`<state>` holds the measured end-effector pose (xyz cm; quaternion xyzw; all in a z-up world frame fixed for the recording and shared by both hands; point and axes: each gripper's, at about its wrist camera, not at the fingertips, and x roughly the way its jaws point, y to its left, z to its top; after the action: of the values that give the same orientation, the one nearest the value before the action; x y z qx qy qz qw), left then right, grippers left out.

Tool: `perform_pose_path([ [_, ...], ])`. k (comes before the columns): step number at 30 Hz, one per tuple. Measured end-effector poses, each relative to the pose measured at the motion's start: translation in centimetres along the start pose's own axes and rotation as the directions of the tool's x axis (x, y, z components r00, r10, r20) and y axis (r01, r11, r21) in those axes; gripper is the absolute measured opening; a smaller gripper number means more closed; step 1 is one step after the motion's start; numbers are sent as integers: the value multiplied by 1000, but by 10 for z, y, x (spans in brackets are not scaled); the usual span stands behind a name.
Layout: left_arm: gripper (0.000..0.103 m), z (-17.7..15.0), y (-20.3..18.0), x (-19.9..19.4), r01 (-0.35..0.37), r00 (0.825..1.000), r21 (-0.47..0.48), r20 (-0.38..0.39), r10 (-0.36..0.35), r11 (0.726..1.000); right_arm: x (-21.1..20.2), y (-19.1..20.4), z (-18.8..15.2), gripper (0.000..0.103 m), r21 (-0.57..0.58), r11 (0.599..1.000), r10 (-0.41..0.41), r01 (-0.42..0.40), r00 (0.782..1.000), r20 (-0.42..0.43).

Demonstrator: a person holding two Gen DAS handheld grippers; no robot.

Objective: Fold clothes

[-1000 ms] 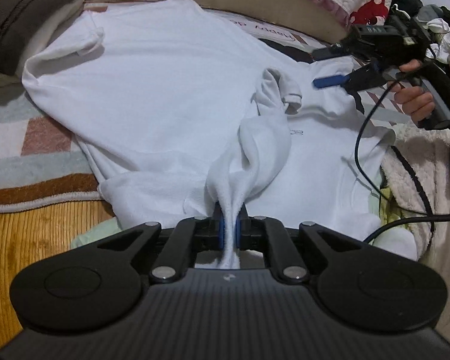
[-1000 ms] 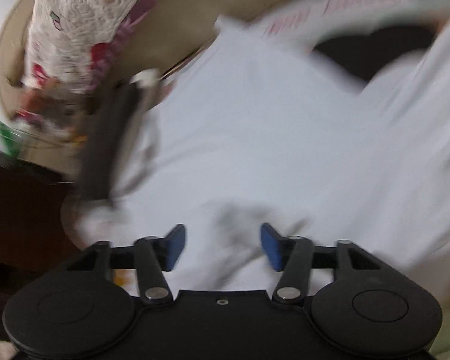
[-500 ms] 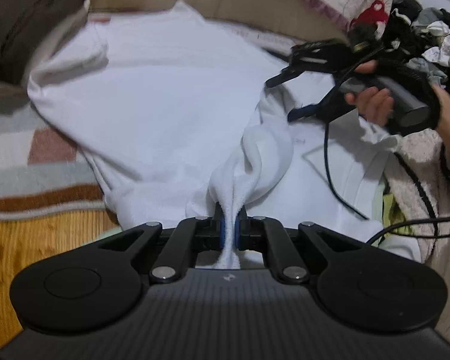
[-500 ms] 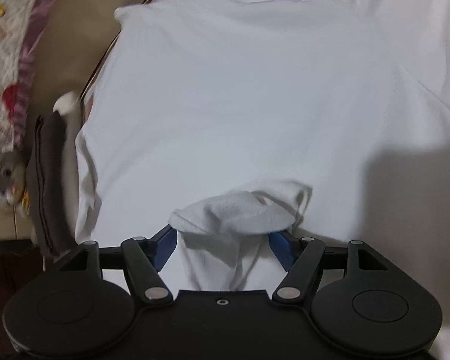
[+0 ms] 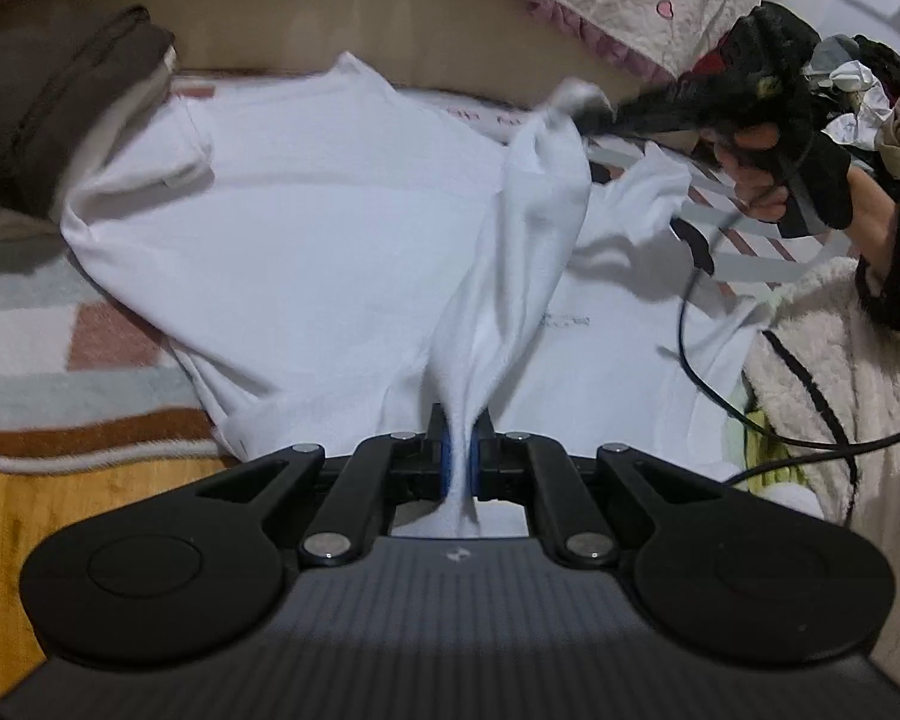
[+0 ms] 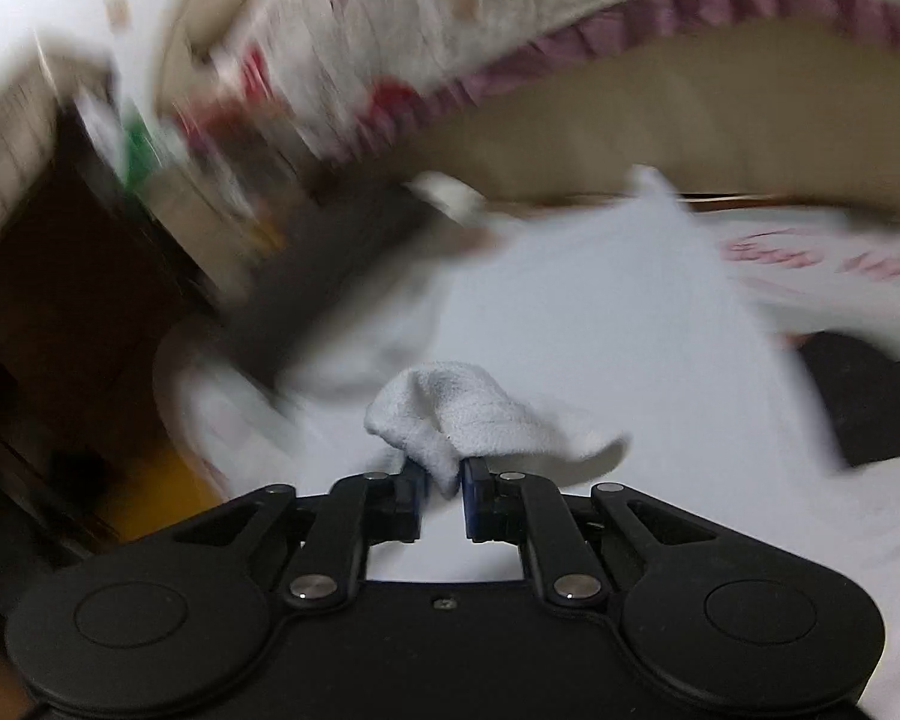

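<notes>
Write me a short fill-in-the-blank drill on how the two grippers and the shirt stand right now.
1. The left gripper is shut on a bunch of the ____ shirt.
2. The right gripper is ____ on another bunch of the shirt.
3. Between the two grippers the cloth is lifted into a ____ above the rest of the shirt.
4. The folded dark garment lies at the shirt's ____ side in the left wrist view.

Missing words: white; shut; ridge; left

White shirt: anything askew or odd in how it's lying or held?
Yes. The white shirt isn't flat: a twisted ridge of cloth runs taut from the left gripper to the right gripper, both clamped on it. Its far sleeve is crumpled. Right view is motion-blurred.
</notes>
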<state>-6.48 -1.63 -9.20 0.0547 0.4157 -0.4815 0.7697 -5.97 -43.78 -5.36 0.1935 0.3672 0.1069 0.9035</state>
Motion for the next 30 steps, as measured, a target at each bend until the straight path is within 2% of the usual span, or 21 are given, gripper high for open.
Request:
perform_pose_path([
  [1,6,-1,-1,4,11,1000,-7,-12,-11,1000,3,-5,-5,18,-44,992,-118,116,991,-57],
  [2,6,-2,-1,8,22,999,-13,-23,-23,1000,7,-9,-11,19,-94,969,-239,229,965,-110],
  [3,7,-3,-3,11,27,999,-14,-39,-28,1000,15,-13,-17,20,-136,930,-360,341,919,-160],
  [5,8,-5,-5,18,38,997,-17,-72,-39,999,30,-18,-27,25,-206,846,-530,492,820,-216],
  [6,8,-5,-7,21,43,995,-18,-88,-44,999,31,-20,-28,28,-196,831,-555,521,800,-228],
  [7,8,-6,-8,24,46,994,-19,-102,-48,999,27,-22,-27,41,-137,847,-531,513,815,-234],
  [8,8,-6,-7,25,46,993,-26,-105,-49,999,24,-24,-25,47,-74,862,-503,501,831,-237],
  [10,8,-7,-7,27,47,992,-40,-113,-51,998,27,-22,-15,51,64,908,-392,413,895,-212],
  [11,8,-8,-8,28,46,992,-28,-118,-49,999,22,-20,-15,52,113,923,-342,368,918,-200],
  [13,6,-9,-11,29,45,991,-5,-128,-45,999,26,-12,-4,62,186,940,-253,285,951,-180],
  [14,6,-10,-12,29,44,990,6,-133,-43,999,33,-6,-1,65,204,945,-220,257,957,-186],
  [15,5,-11,-14,30,44,990,17,-137,-41,999,42,-2,4,66,215,949,-189,232,961,-202],
  [18,5,-13,-17,31,37,989,37,-143,-31,999,73,16,0,67,232,942,-181,244,948,-262],
  [23,5,-15,-19,29,34,990,62,-138,-25,997,124,32,-27,67,166,920,-293,356,904,-313],
  [24,5,-14,-18,26,39,991,64,-128,-31,997,125,38,-31,62,122,924,-320,364,906,-276],
  [25,4,-14,-15,23,31,992,54,-127,-23,998,126,47,-34,38,40,924,-358,380,898,-257],
  [26,4,-13,-13,20,22,992,43,-126,-16,999,128,54,-36,21,-51,915,-400,400,883,-245],
  [27,4,-12,-10,18,13,992,33,-125,-9,999,123,58,-35,1,-103,913,-407,394,887,-218],
  [29,4,-11,-5,12,-4,992,13,-123,6,1000,113,68,-33,1,-202,903,-413,379,896,-162],
  [30,4,-10,-2,10,-11,993,2,-121,11,1000,100,71,-28,1,-205,916,-369,344,924,-101],
])
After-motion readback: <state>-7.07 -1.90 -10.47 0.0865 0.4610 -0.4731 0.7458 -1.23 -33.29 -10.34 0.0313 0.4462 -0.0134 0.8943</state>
